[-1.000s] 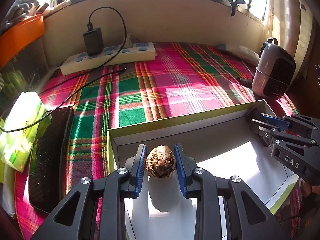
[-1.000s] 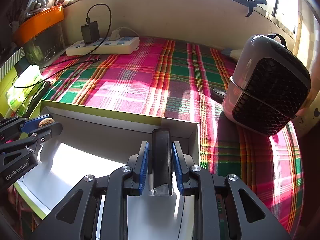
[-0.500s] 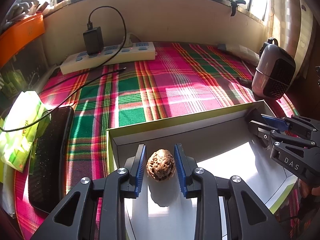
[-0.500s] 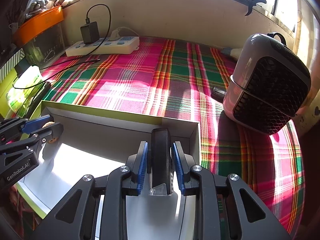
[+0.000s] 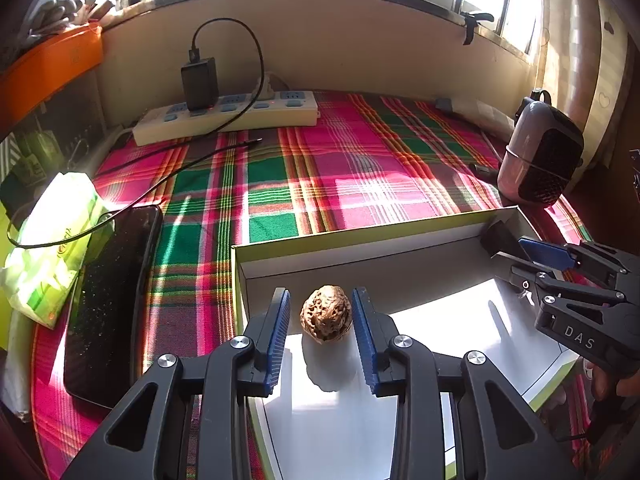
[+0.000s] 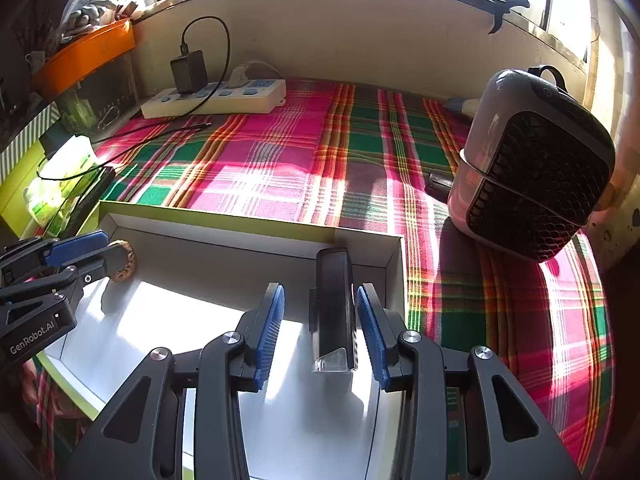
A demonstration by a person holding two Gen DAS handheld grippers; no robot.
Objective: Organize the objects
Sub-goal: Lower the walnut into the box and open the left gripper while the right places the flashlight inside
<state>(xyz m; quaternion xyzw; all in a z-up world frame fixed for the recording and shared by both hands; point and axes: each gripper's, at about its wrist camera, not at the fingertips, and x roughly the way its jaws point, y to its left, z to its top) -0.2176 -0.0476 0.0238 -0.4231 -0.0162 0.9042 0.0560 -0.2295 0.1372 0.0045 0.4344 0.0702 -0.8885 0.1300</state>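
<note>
With walnut (image 5: 326, 314) resting on box (image 5: 360, 232) floor at its left end, between opening left gripper (image 5: 322, 334) pads, clear of both: released. Likewise black clip (image 6: 333, 308), long axis along the fingers, at right end inside opening right gripper (image 6: 320, 330). Next, presumably: straight back out.

Pink, green and red plaid across the bench cloth (image 5: 352, 168). White inside, lime-green edging on the box (image 5: 360, 236). Tan, pitted brown on the walnut (image 5: 326, 314). Blue ribbed pads (image 5: 276, 336) on black gripper frames. Cream with pale-blue sockets on the power strip (image 5: 240, 118); black on the charger (image 5: 199, 82). Grey shell, black honeycomb grille on the heater (image 6: 532, 184). Orange on the tray (image 6: 86, 54).
</note>
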